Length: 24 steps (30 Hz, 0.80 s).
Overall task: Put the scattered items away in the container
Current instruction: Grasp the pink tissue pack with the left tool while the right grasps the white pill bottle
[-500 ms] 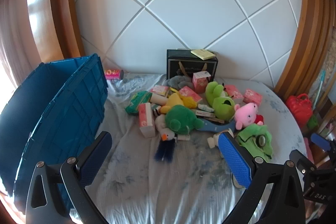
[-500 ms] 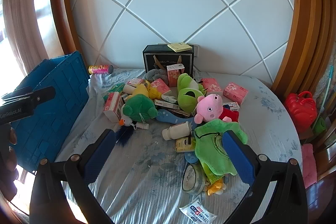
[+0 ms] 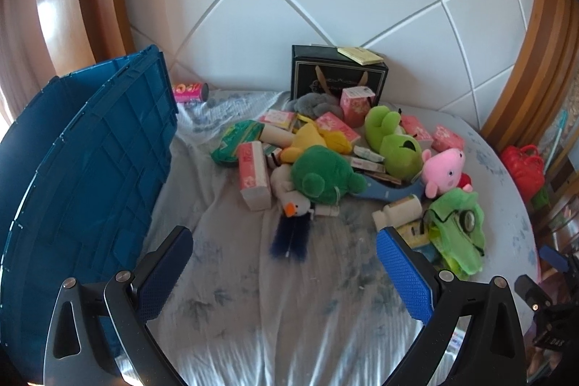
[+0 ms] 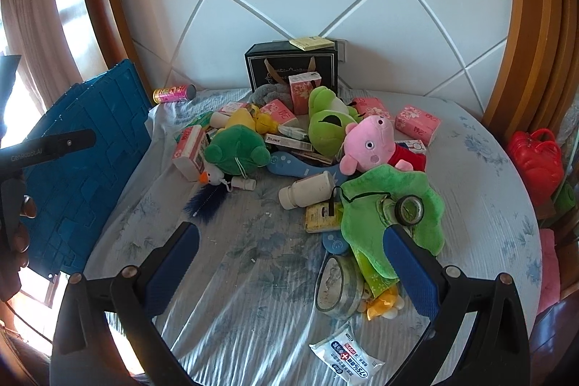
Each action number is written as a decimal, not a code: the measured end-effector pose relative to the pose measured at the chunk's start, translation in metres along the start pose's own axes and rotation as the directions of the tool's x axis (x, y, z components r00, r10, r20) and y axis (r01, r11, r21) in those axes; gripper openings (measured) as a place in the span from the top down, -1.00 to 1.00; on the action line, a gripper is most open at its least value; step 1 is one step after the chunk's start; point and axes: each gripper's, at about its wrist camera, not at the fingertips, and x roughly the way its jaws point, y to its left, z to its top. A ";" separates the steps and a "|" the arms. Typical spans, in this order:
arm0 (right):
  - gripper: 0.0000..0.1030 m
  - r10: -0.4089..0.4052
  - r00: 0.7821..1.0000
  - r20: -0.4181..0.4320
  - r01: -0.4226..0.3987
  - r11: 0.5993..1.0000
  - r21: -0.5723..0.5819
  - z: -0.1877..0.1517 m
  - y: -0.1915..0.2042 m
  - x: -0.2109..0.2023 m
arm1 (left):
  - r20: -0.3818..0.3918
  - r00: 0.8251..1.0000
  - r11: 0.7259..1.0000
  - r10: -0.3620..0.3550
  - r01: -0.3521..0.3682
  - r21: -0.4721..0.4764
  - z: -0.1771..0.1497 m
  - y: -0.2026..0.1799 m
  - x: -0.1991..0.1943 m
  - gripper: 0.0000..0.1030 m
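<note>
A pile of scattered items lies on a pale floral bedsheet (image 3: 253, 306): a green plush turtle (image 3: 324, 174), a green frog plush (image 3: 394, 140), a pink pig plush (image 3: 443, 169), pink tissue packs (image 3: 253, 174), a white bottle (image 3: 398, 210), a blue feather toy (image 3: 289, 236) and a green cloth (image 3: 457, 223). A blue crate (image 3: 83, 169) stands at the left. My left gripper (image 3: 284, 263) is open and empty above the sheet, short of the pile. My right gripper (image 4: 289, 259) is open and empty; its right finger (image 4: 409, 266) overlaps the green cloth (image 4: 391, 205) in view.
A black gift box (image 3: 338, 78) stands against the white padded headboard. A pink can (image 3: 190, 92) lies beside the crate. Tape rolls (image 4: 338, 284) and a wipes pack (image 4: 345, 355) lie near my right gripper. A red bag (image 4: 535, 161) sits off the bed's right edge.
Both views have shifted slightly closer to the pile. Both grippers stay open and nothing on the bed has moved.
</note>
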 end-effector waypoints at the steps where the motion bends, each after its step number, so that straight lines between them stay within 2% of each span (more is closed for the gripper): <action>1: -1.00 -0.005 1.000 -0.004 0.006 1.000 0.007 -0.003 -0.003 0.004 | -0.002 1.000 1.000 -0.002 0.002 -0.006 0.000 0.004 0.008 -0.99; 7: -1.00 -0.043 0.999 -0.033 0.043 0.999 0.005 -0.012 -0.014 0.039 | -0.044 0.999 1.000 0.004 -0.005 -0.008 0.007 0.021 0.075 -0.99; 11: -1.00 -0.077 0.996 -0.043 0.075 0.996 -0.046 0.001 -0.008 0.074 | -0.064 0.998 1.000 0.009 -0.010 -0.011 0.014 0.032 0.131 -0.99; 16: -1.00 -0.087 0.994 -0.060 0.084 0.995 -0.045 0.021 -0.001 0.111 | -0.091 0.995 0.999 0.047 -0.048 -0.002 0.033 0.046 0.206 -0.99; 19: -1.00 -0.094 0.993 -0.075 0.090 0.995 -0.048 0.024 0.007 0.126 | -0.124 0.991 0.998 0.054 -0.056 -0.014 0.048 0.055 0.252 -0.99; 22: -1.00 -0.108 0.989 -0.101 0.102 0.992 -0.068 0.022 0.014 0.142 | -0.165 0.986 0.999 0.026 -0.032 -0.030 0.056 0.060 0.290 -0.99; 24: -1.00 -0.119 0.986 -0.116 0.109 0.991 -0.083 0.021 0.017 0.154 | -0.220 0.975 0.998 0.023 -0.033 -0.044 0.056 0.062 0.316 -0.99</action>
